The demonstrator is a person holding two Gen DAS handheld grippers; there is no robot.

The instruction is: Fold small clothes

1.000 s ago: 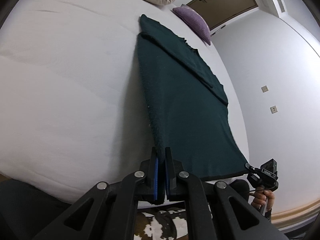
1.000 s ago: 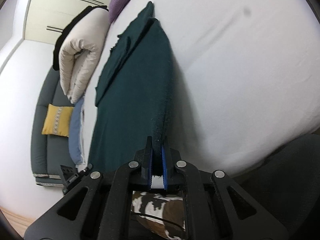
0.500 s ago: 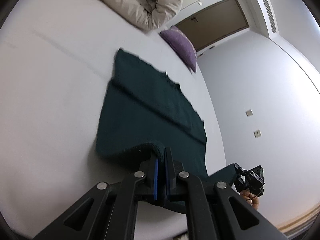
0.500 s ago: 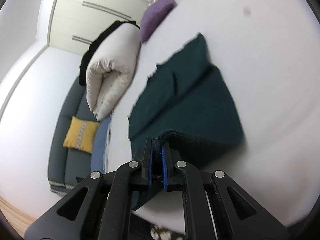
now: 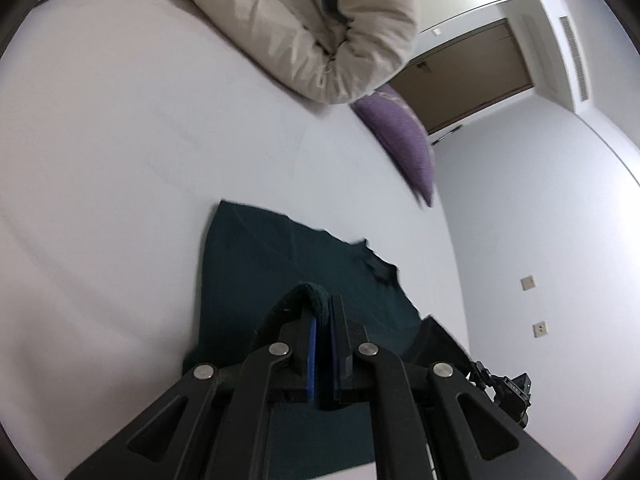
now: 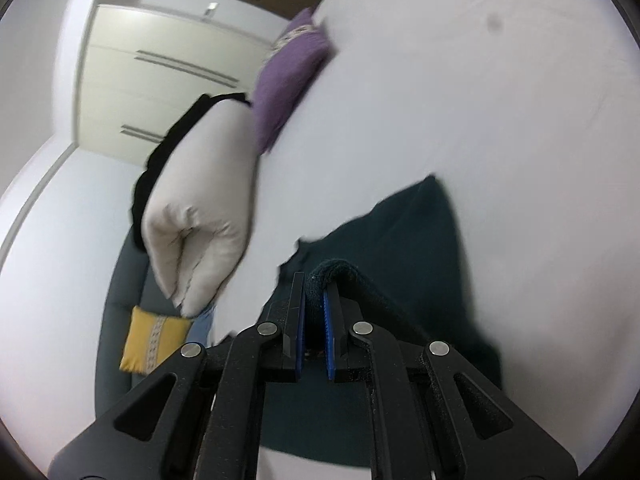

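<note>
Both grippers have carried the near hem forward since a second ago. The left gripper (image 5: pixel 323 322) and right gripper (image 6: pixel 314 292) pinch the dark green garment (image 5: pixel 256 264) mid-bed (image 5: pixel 120 160), fold about halfway, not laid down yet.

the left gripper (image 5: pixel 323 312) pinches a fold of the dark green cloth (image 5: pixel 256 264) on the white bed (image 5: pixel 120 140); its far edge looks blurry.
</note>
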